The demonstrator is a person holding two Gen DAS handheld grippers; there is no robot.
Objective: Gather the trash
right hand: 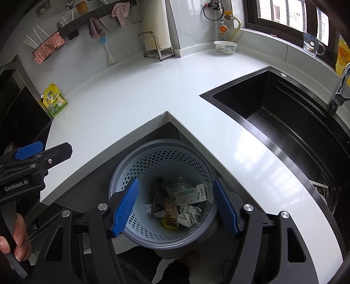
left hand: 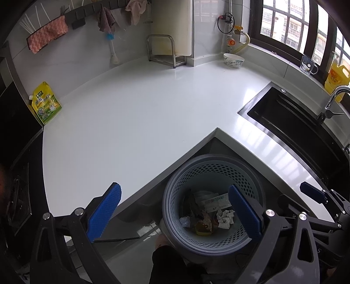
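Hovering over the bin [right hand: 161, 196] of gathered trash [right hand: 177, 205], both grippers, right [right hand: 177, 209] and left [left hand: 175, 216], hang released and empty-fingered, the tabletop [right hand: 135, 104] apparently cleared.

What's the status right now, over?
Both hand-held grippers, left and right, open, empty. Trash in bin. Nothing in the way.

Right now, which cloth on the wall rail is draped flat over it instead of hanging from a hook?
The pink waffle cloth at the rail's left end; the purple-grey and pale pink cloths dangle bunched.
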